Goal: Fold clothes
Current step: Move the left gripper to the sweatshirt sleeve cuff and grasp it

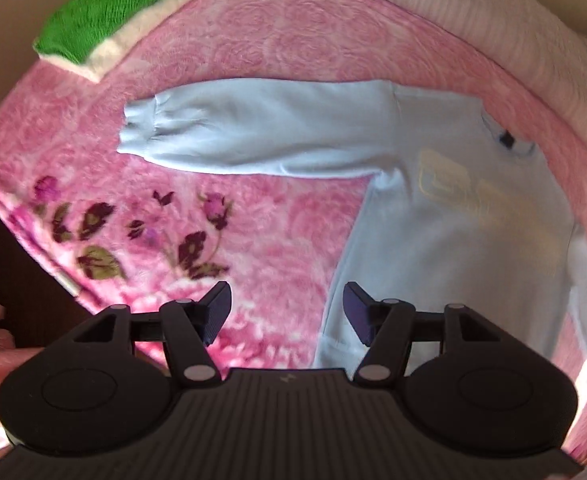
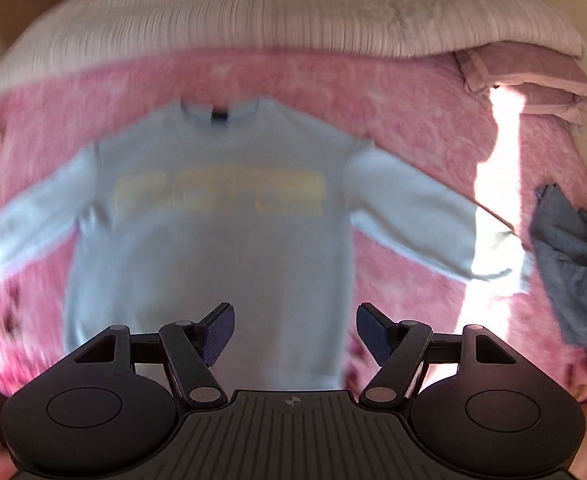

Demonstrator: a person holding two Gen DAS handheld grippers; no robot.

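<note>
On the pink bed (image 2: 413,92) a blue sweater (image 2: 221,248) lies flat, sleeves out. Both tongs, left (image 1: 286,312) and right (image 2: 295,334), are wide and hold nothing.

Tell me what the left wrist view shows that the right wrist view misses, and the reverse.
Left wrist only: the folded green knit cloth on a cream one, the open left claw, and purple flowers printed on the blanket.
Right wrist only: a crumpled grey garment, a sunlit strip, the open right claw.
Both: the light blue sweatshirt spread flat on the pink fleece blanket.
</note>
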